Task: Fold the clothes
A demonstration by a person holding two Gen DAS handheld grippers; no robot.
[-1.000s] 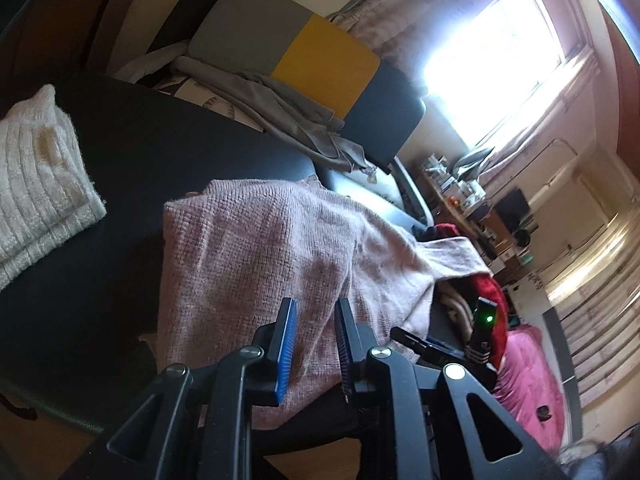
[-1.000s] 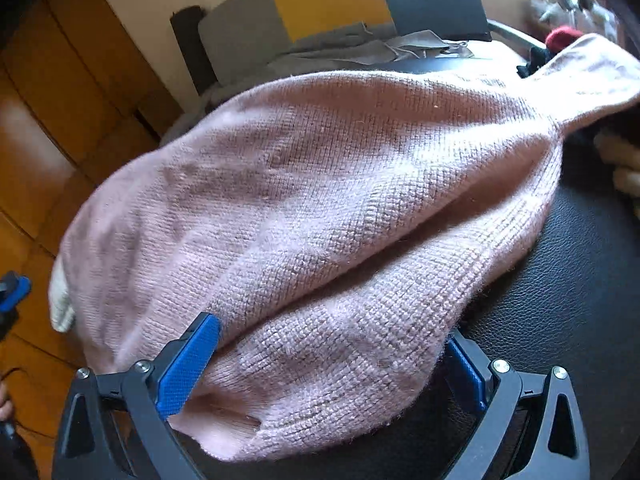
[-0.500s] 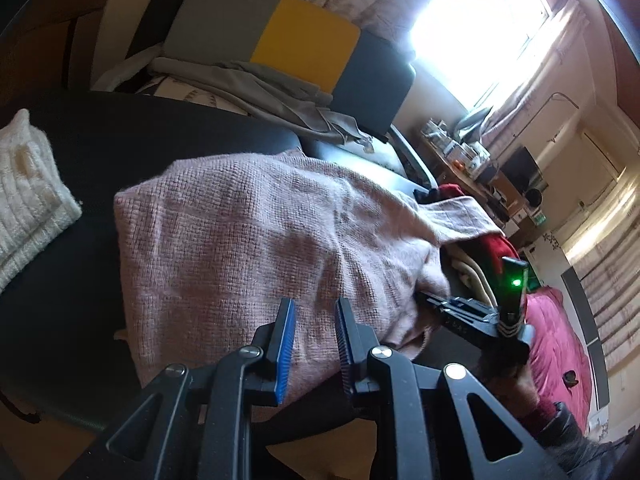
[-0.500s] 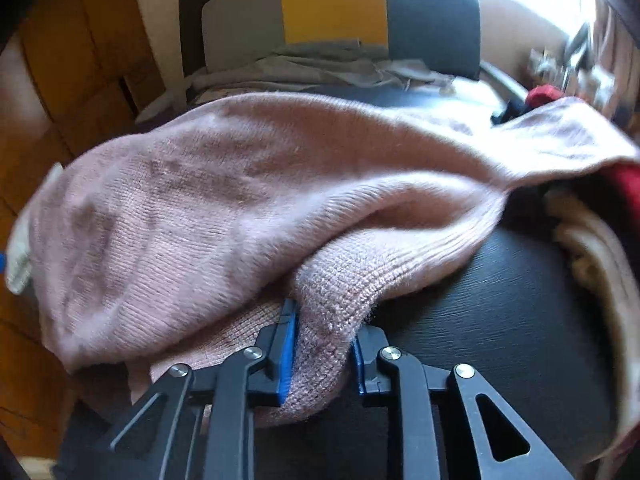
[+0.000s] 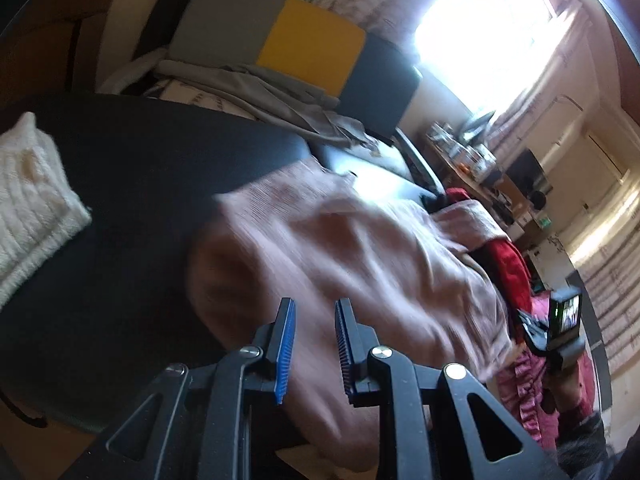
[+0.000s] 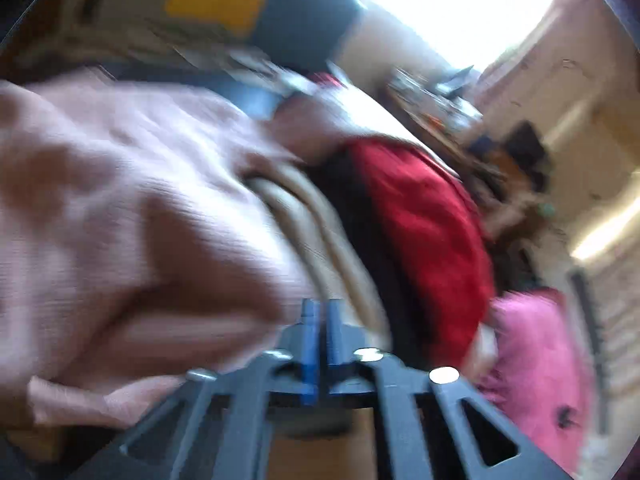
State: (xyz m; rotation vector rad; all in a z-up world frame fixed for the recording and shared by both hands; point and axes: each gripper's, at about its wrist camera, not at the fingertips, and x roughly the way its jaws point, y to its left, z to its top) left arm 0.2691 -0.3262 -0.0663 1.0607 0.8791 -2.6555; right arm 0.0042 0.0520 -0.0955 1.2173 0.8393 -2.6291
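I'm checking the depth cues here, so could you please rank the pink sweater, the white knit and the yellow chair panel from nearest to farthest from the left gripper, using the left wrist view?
1. pink sweater: lies between and just beyond the left gripper fingers.
2. white knit: far left, on the black table.
3. yellow chair panel: beyond the table, upper centre.

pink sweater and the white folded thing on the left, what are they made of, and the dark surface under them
Pink sweater: soft matte knit, probably wool or acrylic; it drapes in rounded folds, though blur hides the stitches. White folded piece: thick ribbed knit, raised rows visible. Dark surface: smooth black with slight sheen, maybe leatherette.
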